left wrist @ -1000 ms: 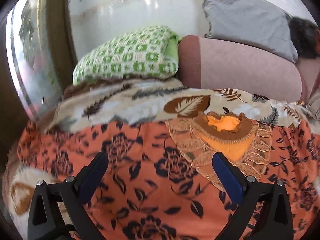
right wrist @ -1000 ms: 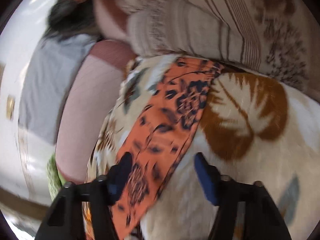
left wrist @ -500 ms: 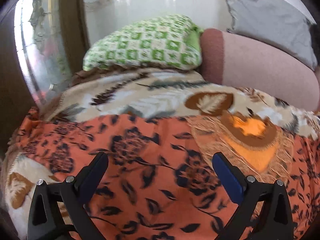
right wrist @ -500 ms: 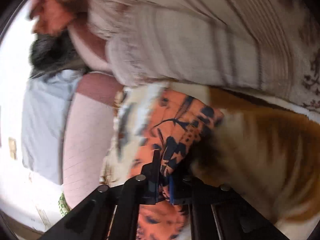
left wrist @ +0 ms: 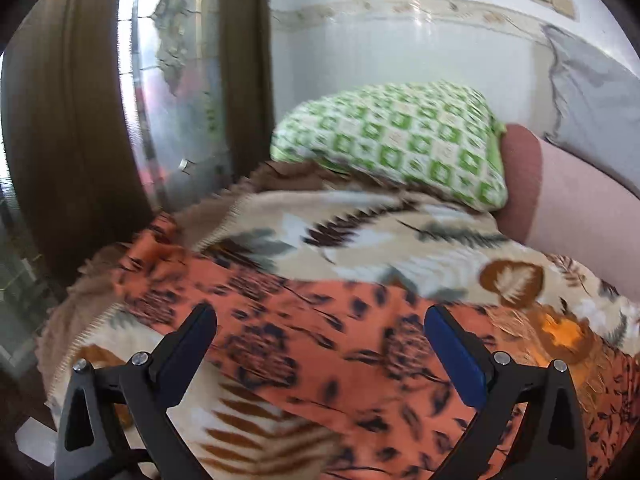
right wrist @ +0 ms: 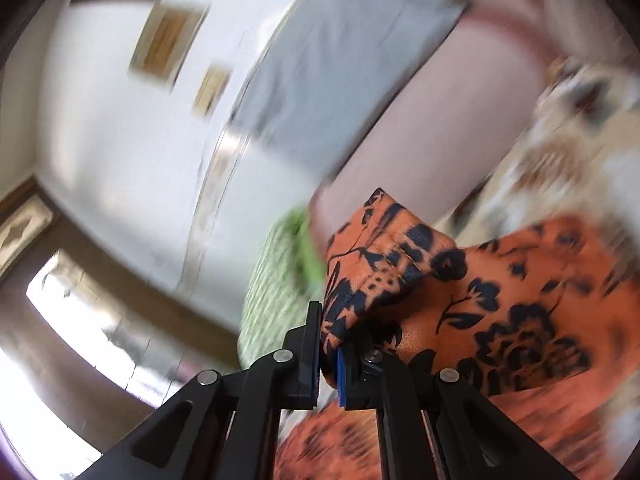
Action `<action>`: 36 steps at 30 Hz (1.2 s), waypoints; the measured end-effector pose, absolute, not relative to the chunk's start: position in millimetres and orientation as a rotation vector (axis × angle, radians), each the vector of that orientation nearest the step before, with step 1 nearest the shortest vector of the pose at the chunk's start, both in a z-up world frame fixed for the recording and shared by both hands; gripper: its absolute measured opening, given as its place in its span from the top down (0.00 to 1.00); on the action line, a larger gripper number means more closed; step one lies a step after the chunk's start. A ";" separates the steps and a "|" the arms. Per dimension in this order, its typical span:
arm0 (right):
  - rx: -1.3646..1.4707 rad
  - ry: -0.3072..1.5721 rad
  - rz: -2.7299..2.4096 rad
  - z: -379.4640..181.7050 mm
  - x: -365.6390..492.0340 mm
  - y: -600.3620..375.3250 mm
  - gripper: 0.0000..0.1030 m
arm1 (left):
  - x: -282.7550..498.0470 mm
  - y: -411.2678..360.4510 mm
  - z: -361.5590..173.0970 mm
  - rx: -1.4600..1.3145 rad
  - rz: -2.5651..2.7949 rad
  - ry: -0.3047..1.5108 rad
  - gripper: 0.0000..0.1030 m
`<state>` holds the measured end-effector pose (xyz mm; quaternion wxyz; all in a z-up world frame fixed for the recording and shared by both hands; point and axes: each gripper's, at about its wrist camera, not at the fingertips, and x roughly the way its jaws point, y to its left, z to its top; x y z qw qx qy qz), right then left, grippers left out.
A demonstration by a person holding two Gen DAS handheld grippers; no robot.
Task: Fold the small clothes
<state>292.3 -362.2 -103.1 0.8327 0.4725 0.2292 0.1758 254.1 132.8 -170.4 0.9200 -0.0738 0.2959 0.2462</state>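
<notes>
An orange garment with black flowers (left wrist: 320, 344) lies spread on a leaf-patterned blanket (left wrist: 392, 240). My left gripper (left wrist: 320, 340) hovers just above its left part, jaws wide open with nothing between them. In the right wrist view my right gripper (right wrist: 330, 344) is shut on a bunched edge of the same garment (right wrist: 500, 300), which rises lifted and folded above the fingers. The view there is blurred and tilted.
A green checked pillow (left wrist: 400, 140) and a pink bolster (left wrist: 568, 200) lie at the head of the bed. A grey pillow (left wrist: 592, 92) leans on the white wall. Brown curtains (left wrist: 64, 140) and a window stand at the left. The bed's edge falls away at lower left.
My right gripper closed on the garment's edge, then swung up with it and rolled. The left gripper shifted toward the garment's left end, staying open.
</notes>
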 end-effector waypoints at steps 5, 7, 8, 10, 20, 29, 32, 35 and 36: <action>0.954 0.677 0.443 -148.4 328.9 -225.9 0.91 | 249.0 178.5 -172.0 -0.183 0.547 0.639 0.00; 0.898 0.790 0.443 -175.9 337.3 -178.2 0.89 | 249.2 195.9 -175.7 -0.196 0.566 0.666 0.00; 0.859 0.862 0.437 -192.4 338.6 -155.7 0.86 | 249.7 204.5 -177.3 -0.208 0.573 0.677 0.00; 0.782 0.998 0.463 -220.5 346.2 -118.4 0.57 | 248.9 217.6 -178.9 -0.238 0.586 0.685 0.00; 0.606 0.870 0.572 -189.4 296.7 -136.9 0.19 | 256.2 226.0 -182.7 -0.384 0.511 0.689 0.00; 0.680 0.840 0.135 -213.8 289.7 -272.0 0.44 | 262.2 234.5 -192.8 -0.320 0.537 0.769 0.00; 0.680 1.064 -0.025 -265.5 322.6 -284.4 0.53 | 251.4 270.7 -202.5 -0.428 0.625 0.793 0.00; 0.647 1.001 0.038 -237.0 324.1 -272.1 0.54 | 236.1 309.9 -214.4 -0.556 0.705 0.818 0.00; 0.639 0.978 0.080 -228.8 322.8 -264.4 0.54 | 228.2 324.4 -219.1 -0.609 0.729 0.827 0.00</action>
